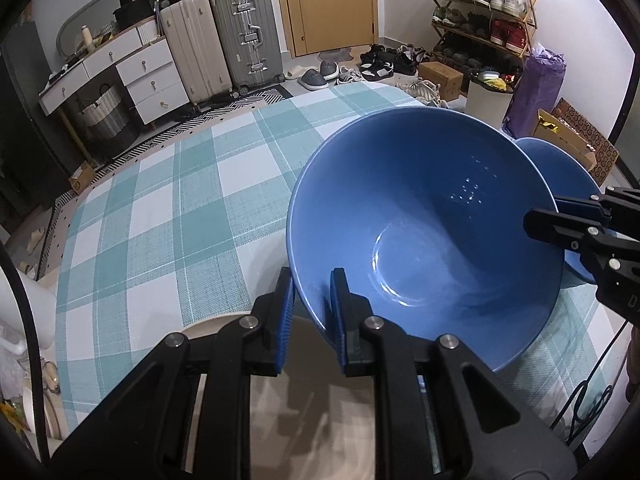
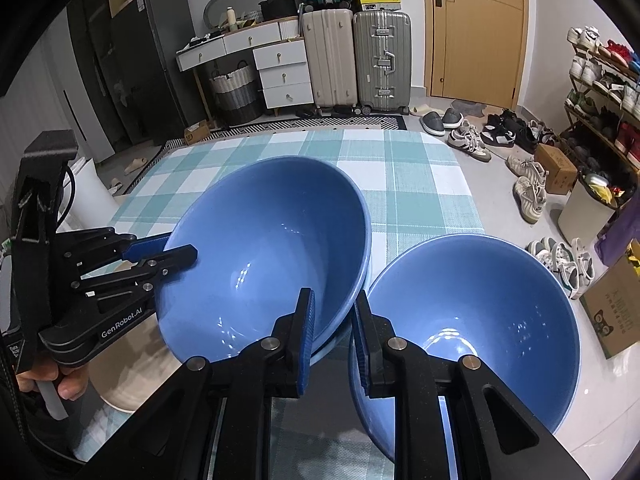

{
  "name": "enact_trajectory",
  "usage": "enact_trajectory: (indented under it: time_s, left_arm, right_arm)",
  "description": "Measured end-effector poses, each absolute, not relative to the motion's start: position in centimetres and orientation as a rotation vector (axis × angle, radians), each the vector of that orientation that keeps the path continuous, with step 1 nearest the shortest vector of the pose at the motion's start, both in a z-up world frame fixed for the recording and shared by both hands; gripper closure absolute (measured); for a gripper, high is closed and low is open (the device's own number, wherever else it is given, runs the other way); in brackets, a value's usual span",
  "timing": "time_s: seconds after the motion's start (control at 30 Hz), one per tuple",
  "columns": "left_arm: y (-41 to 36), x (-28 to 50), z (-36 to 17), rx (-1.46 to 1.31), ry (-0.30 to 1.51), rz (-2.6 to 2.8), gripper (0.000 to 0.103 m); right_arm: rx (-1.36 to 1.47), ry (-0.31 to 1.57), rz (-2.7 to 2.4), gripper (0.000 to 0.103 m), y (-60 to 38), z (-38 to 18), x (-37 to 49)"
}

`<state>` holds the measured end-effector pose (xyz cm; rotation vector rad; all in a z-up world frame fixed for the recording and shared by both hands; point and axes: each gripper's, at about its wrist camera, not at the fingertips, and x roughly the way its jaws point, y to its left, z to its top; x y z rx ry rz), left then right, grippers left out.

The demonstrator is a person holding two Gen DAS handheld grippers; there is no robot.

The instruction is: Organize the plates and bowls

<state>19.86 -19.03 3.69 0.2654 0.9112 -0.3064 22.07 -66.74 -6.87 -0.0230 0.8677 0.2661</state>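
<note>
Left gripper [image 1: 312,312] is pinching bowl 1's [image 1: 424,216] rim, right gripper [image 2: 334,344] is gripping bowl 2 [image 2: 480,320]; tilted rims are nearly touching, risking a clash.

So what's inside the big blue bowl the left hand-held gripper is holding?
Nothing: the blue bowl looks empty, only light glints on its bottom. One finger of the left hand-held gripper hides a strip of its inner wall.

Two suitcases [image 2: 356,56] beside white drawers [image 2: 280,68]
</note>
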Motion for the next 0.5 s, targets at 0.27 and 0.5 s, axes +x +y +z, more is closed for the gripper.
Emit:
enact_trajectory:
  time_s: [0.27,0.5]
  left_arm:
    - [-19.09,19.83,3.11,0.279,0.918,-0.308,0.088]
    - [-19.18,19.55,3.19,0.286,0.920,-0.304,0.087]
  right_arm:
    - [-0.057,0.859,0.250,0.083,-66.49,-7.22,21.97]
    - [-0.089,0.856,0.235,0.083,-66.12,-7.41,21.83]
